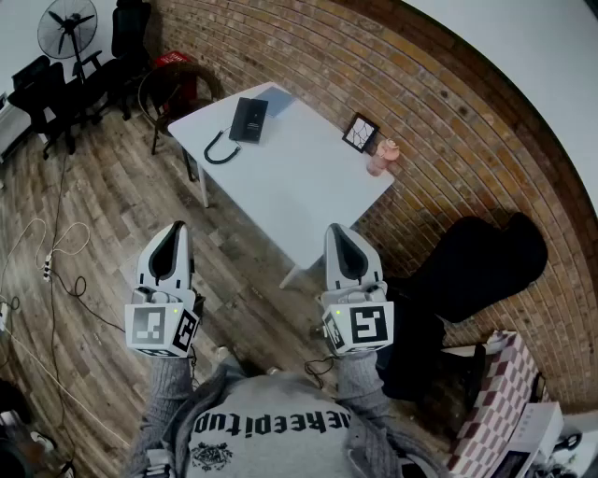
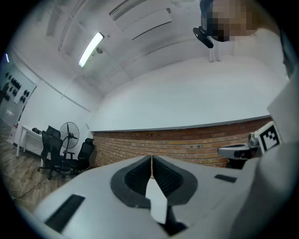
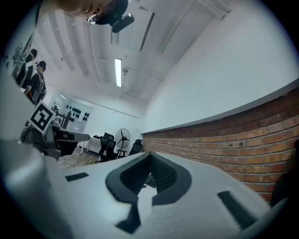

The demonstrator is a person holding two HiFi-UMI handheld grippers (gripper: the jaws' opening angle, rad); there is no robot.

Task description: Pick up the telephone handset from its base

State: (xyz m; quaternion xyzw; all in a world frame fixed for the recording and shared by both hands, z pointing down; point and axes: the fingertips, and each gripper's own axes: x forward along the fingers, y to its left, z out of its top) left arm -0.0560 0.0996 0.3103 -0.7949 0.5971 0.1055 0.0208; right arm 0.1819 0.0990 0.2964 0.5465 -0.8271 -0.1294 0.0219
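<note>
A black telephone base [image 1: 249, 119] lies on the far left part of the white table [image 1: 299, 187]. A thin black curved piece [image 1: 220, 149], either cord or handset, lies beside it toward the table's left edge. Both grippers hang over the wooden floor, well short of the table and pointing toward it. My left gripper [image 1: 175, 227] is shut with nothing in it, its ribbed pads [image 2: 140, 173] meeting along one line. My right gripper [image 1: 338, 229] is also shut and holds nothing, pads [image 3: 161, 172] touching. Neither gripper view shows the telephone.
A small picture frame [image 1: 360, 133] and a pink cup [image 1: 381, 157] stand at the table's right side by the brick wall [image 1: 420, 84]. A black chair [image 1: 476, 266] sits right of the table. Office chairs [image 1: 56, 89], a fan [image 1: 67, 23] and floor cables [image 1: 56, 252] are on the left.
</note>
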